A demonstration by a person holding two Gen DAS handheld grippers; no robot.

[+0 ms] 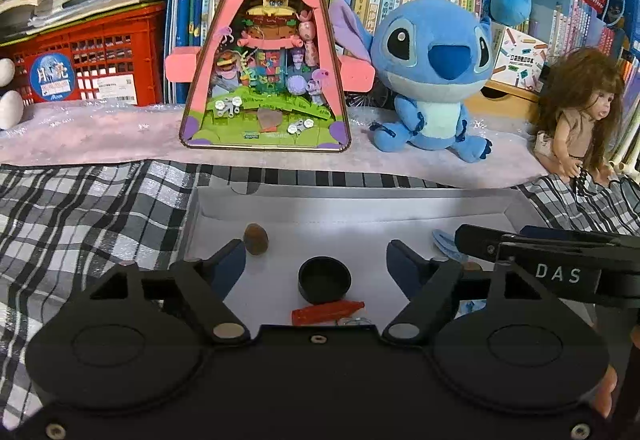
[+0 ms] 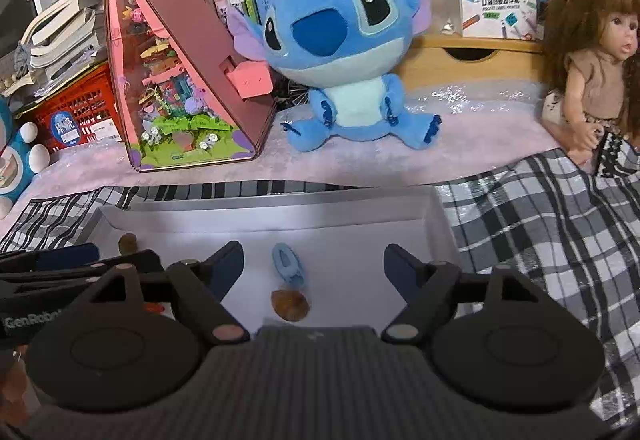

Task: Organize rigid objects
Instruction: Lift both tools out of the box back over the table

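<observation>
Left gripper (image 1: 316, 260): we see its fingers apart, empty, above the black cap (image 1: 324, 279) in the white box (image 1: 352, 206).
Right gripper (image 2: 314, 260): fingers apart, holding nothing, above the blue clip (image 2: 289, 264).

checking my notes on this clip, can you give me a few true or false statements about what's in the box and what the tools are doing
1. The black cap lies inside the white box. True.
2. The left tool is clamped on the black cap. False: its jaws stand open and the cap lies free between them.
3. A red bottle-shaped piece lies just in front of the cap, nearer the camera. True.
4. The right tool holds the blue clip. False: it is open and the clip lies on the box floor.
5. The blue plush toy sits inside the box. False: it sits behind it on the pink cloth.
</observation>
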